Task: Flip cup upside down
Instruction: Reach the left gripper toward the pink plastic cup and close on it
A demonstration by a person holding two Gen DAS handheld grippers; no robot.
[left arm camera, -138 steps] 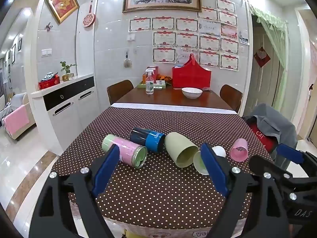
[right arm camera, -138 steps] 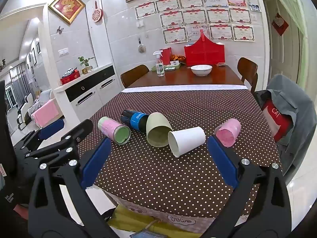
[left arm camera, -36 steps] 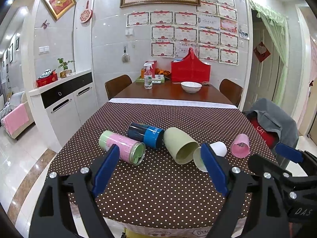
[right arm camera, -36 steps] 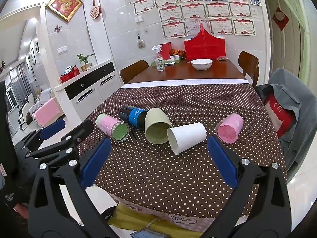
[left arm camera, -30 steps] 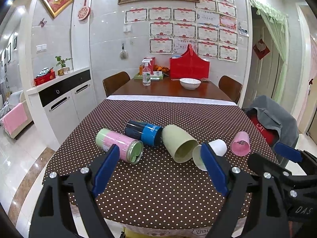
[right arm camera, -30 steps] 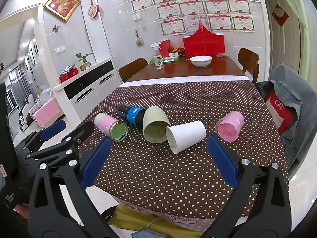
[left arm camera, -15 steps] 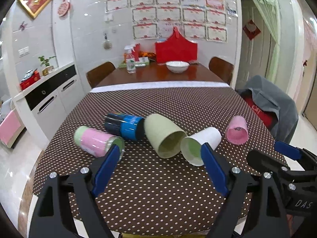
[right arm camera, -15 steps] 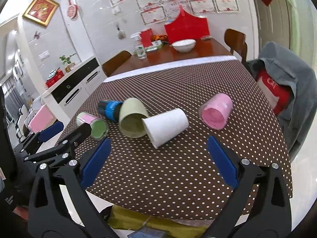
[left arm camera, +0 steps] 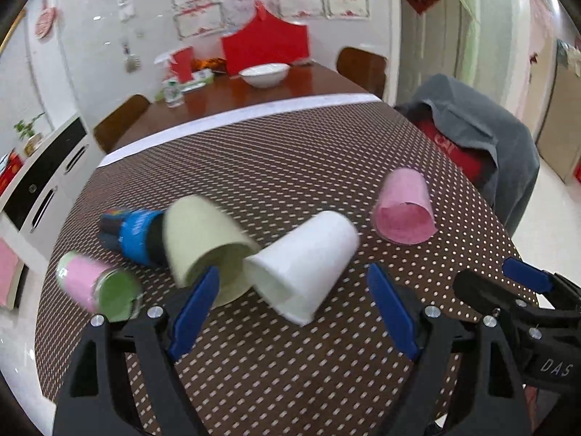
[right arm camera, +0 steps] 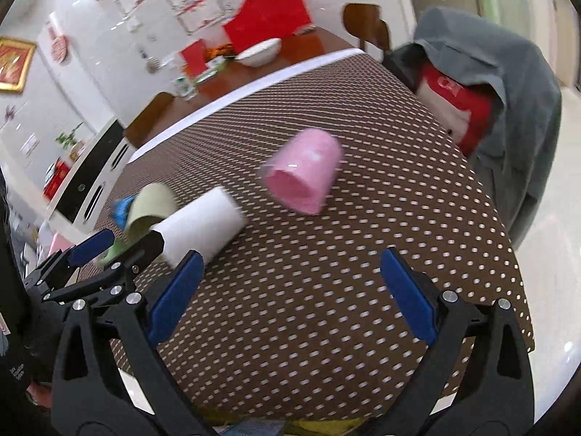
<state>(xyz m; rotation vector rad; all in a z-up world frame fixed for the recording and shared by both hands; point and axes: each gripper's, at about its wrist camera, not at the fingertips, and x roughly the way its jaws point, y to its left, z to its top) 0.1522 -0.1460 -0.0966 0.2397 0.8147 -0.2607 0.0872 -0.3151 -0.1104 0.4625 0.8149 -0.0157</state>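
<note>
Five cups lie on their sides on the bench [left arm camera: 290, 167], which wears a brown cloth with white dots. The white cup [left arm camera: 303, 267] lies in the middle of the row, mouth turned toward the near edge, touching the pale green cup [left arm camera: 205, 239] on its left. Behind the green one lies a dark cup with a blue band [left arm camera: 132, 234], and furthest left a pink cup with a green mouth [left arm camera: 96, 285]. The pink cup [left arm camera: 403, 205] lies apart to the right, mouth also toward the near edge; in the right wrist view this pink cup [right arm camera: 303, 178] sits ahead, between the fingers' lines.

The left hand-held gripper [left arm camera: 292, 312] hovers near the bench's front edge with its blue pads spread wide, holding nothing; the white cup's rim lies just ahead of the gap. The right hand-held gripper [right arm camera: 290, 294] is likewise spread wide and empty, above the cloth, short of the pink cup.

Beyond the cloth stand a white bowl [left arm camera: 264, 72] and a red box [left arm camera: 267, 47] on bare wood. A grey jacket [left arm camera: 475, 138] drapes a chair on the right.
</note>
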